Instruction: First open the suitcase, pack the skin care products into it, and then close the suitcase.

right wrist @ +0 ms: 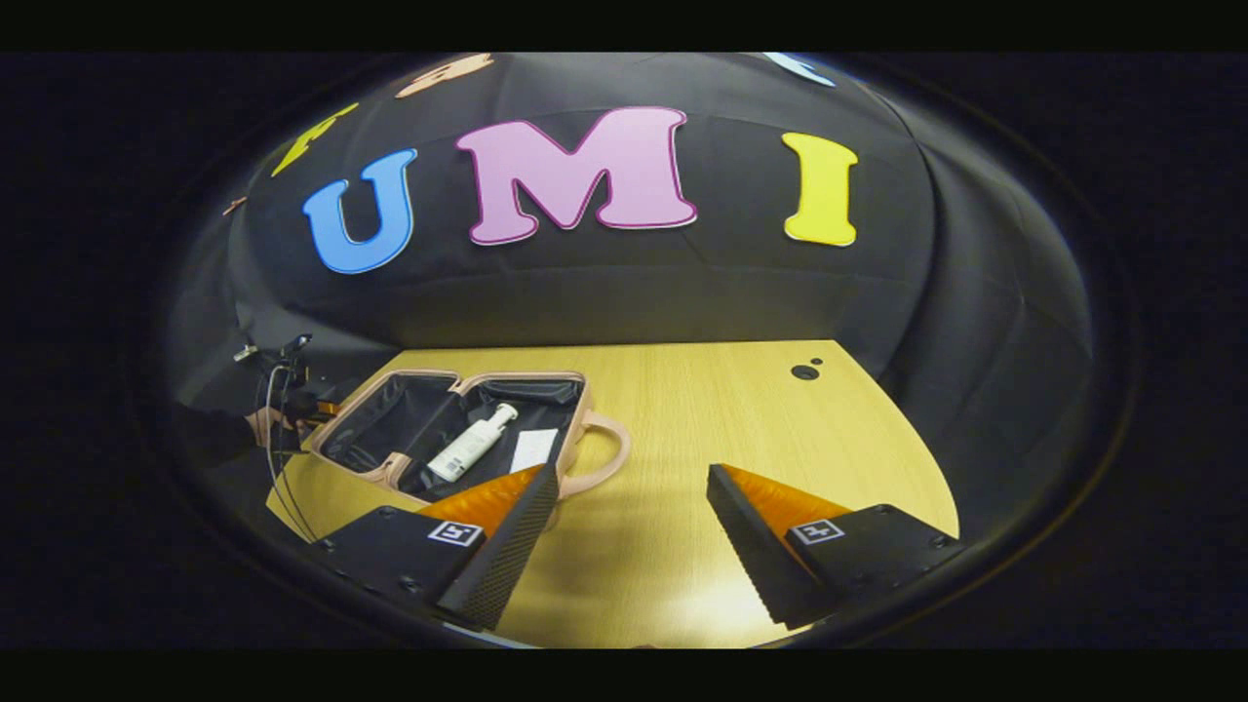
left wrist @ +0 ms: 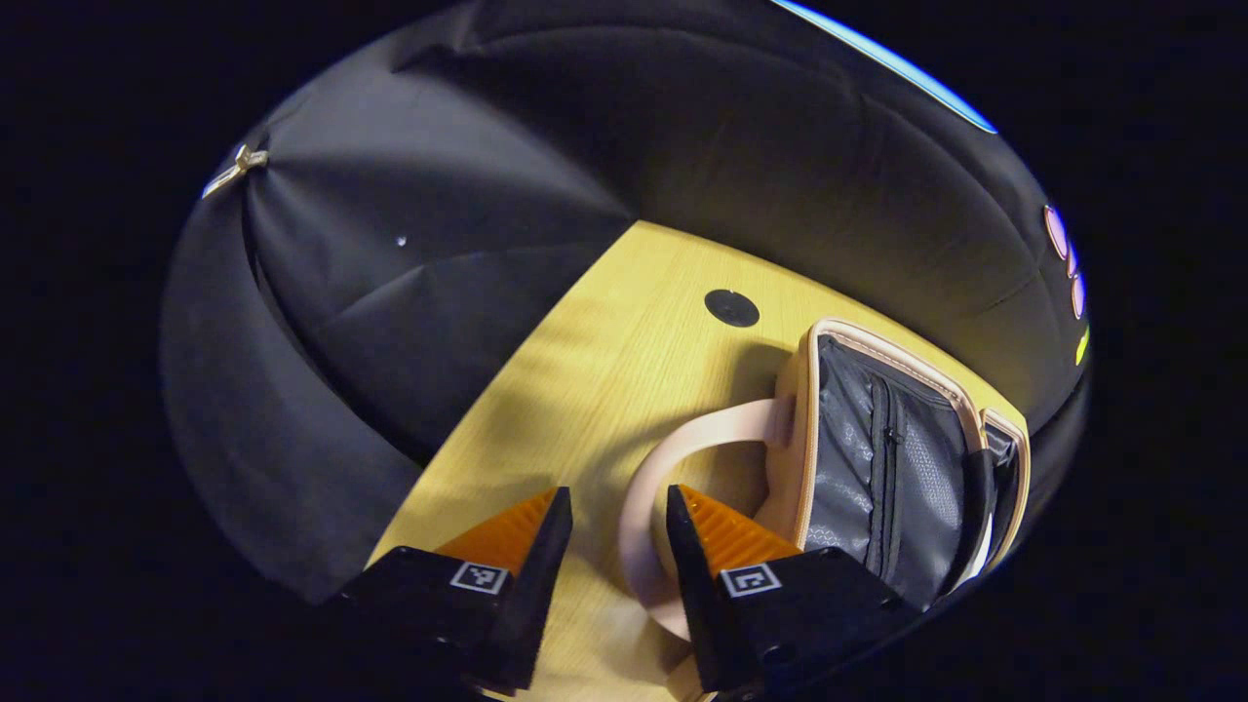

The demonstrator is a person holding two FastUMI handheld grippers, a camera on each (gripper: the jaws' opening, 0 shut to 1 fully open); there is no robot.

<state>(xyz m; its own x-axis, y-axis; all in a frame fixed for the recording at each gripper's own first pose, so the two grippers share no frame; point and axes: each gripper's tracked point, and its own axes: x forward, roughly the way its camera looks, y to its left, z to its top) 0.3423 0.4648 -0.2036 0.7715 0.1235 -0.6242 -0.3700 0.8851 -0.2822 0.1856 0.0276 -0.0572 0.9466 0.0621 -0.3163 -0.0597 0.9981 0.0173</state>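
Your left gripper point(left wrist: 618, 517) gapes narrowly beside the suitcase point(right wrist: 458, 434) handle point(left wrist: 673, 458); your right gripper point(right wrist: 634, 487) spreads wide, empty, over the wooden table point(right wrist: 702, 409).

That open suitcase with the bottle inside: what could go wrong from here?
The white bottle lies loose in the open suitcase, so it might roll or get pinched when the lid closes. In the left gripper view, the left gripper is open beside the handle; a finger could snag it.
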